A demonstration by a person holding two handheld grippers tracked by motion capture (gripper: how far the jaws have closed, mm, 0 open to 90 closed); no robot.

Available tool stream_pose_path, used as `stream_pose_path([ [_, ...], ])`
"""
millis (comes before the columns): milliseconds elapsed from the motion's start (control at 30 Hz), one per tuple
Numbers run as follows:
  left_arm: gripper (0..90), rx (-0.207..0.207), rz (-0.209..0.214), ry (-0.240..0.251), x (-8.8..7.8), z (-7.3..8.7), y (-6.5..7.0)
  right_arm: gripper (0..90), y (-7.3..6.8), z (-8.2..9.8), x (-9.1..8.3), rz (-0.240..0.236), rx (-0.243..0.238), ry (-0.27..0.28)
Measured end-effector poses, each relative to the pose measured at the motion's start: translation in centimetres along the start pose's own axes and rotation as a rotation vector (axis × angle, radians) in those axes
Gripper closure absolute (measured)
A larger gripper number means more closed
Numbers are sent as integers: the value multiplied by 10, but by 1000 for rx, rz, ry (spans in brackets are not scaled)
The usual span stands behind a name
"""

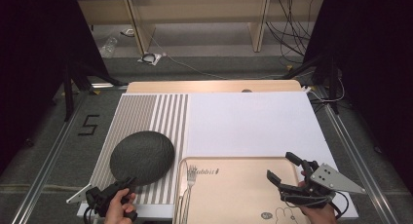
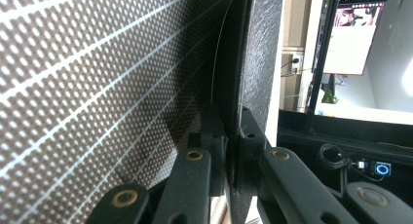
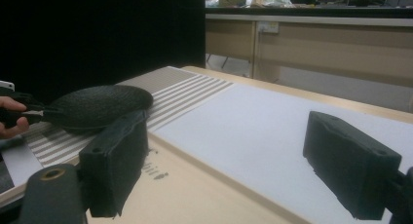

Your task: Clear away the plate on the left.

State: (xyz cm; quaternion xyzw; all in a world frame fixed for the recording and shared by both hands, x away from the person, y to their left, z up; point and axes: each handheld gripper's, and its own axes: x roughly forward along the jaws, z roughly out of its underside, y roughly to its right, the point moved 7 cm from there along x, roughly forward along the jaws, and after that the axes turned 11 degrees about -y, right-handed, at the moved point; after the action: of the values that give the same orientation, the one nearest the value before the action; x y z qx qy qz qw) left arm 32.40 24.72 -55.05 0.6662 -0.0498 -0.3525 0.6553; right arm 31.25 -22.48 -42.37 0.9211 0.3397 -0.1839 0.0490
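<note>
A dark grey round plate (image 1: 142,157) with a rough surface lies on the striped placemat (image 1: 160,112) at the front left. My left gripper (image 1: 127,181) is shut on its near rim; in the left gripper view the two jaws pinch the thin edge of the plate (image 2: 260,48) between them, with the striped placemat (image 2: 97,87) close on the left. My right gripper (image 1: 282,168) hovers open over the right part of the wooden tray (image 1: 234,195), nothing between its pads (image 3: 358,170). The right gripper view shows the plate (image 3: 97,106) far off at the left.
A fork (image 1: 190,177) lies on the tray's left side. A white mat (image 1: 253,121) covers the table's middle and right. Behind the table stand wooden furniture and loose cables on the floor.
</note>
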Motion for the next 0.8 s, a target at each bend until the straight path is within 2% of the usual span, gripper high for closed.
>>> stream_pose_path([
  [133, 851, -12, 8, -1, 0, 0, 0, 174, 0, 0, 0, 0, -3, 1],
  [233, 852, -6, 5, 0, 0, 0, 1, 175, 1, 0, -1, 1, -1, 1],
  [333, 852, -17, 24, -14, 1, 0, 1, 174, 1, 0, -2, 3, 1, -3],
  [433, 852, 8, 30, -23, 1, 1, 5, 174, 2, 0, -2, 3, 0, 3],
  [667, 852, 70, 88, -45, 0, 5, 19, 174, 2, -1, -2, 4, -1, 6],
  [800, 852, 92, 102, -71, 0, 9, 24, 175, 2, -1, -2, 4, -1, 5],
])
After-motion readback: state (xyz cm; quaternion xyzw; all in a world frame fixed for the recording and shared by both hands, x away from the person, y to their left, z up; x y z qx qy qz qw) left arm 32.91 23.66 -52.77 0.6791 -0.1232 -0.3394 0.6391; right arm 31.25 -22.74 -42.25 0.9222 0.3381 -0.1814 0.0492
